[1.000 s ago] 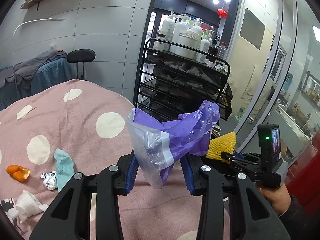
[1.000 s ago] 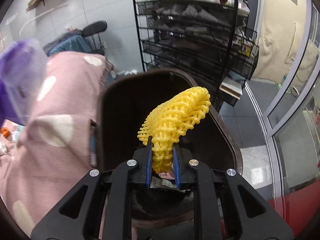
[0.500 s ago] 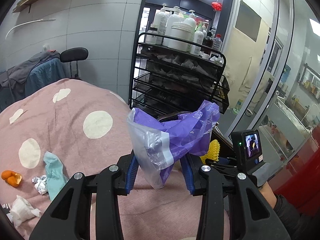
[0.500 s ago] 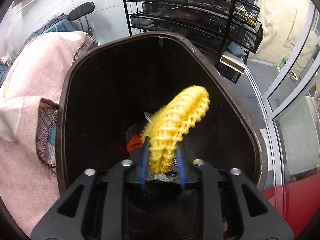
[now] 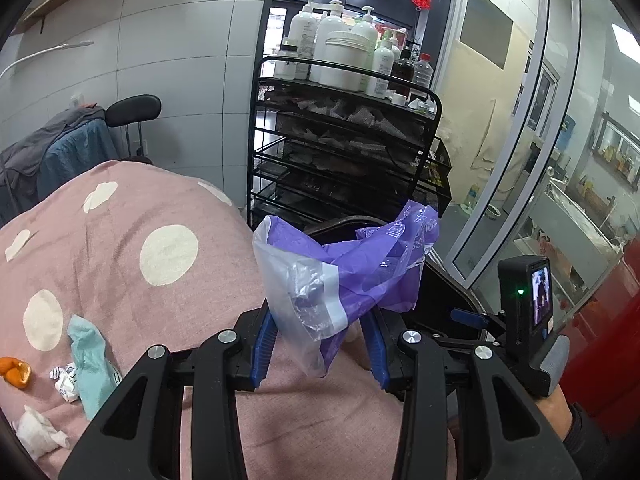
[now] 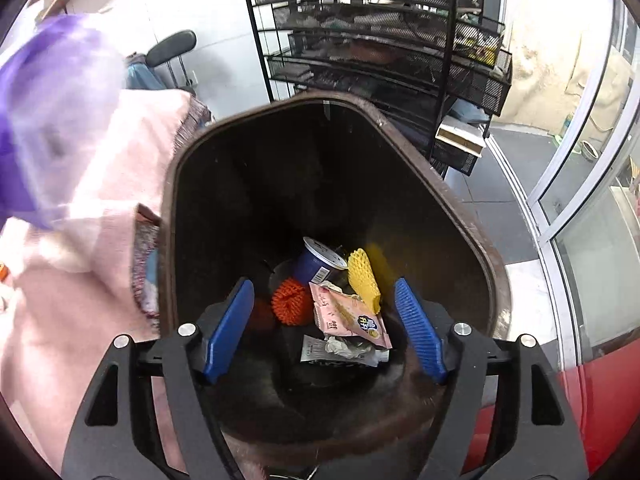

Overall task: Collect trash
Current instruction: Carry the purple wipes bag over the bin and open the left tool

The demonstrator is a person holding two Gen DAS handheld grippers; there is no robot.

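On the pink spotted cover point(image 5: 168, 216), where an orange peel point(image 5: 16, 372), tissues point(image 5: 36, 434) and a teal scrap point(image 5: 90, 364) are left, a purple plastic bag point(image 5: 344, 280) is pinched by the left gripper point(image 5: 318, 346), while the right gripper point(image 6: 324, 332) is being opened empty above the brown bin point(image 6: 460, 208), the yellow foam net point(image 6: 364, 280) lying inside, so the bag is judged next, with the black wire rack point(image 5: 344, 152) close behind.

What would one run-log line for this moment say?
left tool: shut on purple bag | right tool: opening, empty, over bin | yellow foam net: in bin
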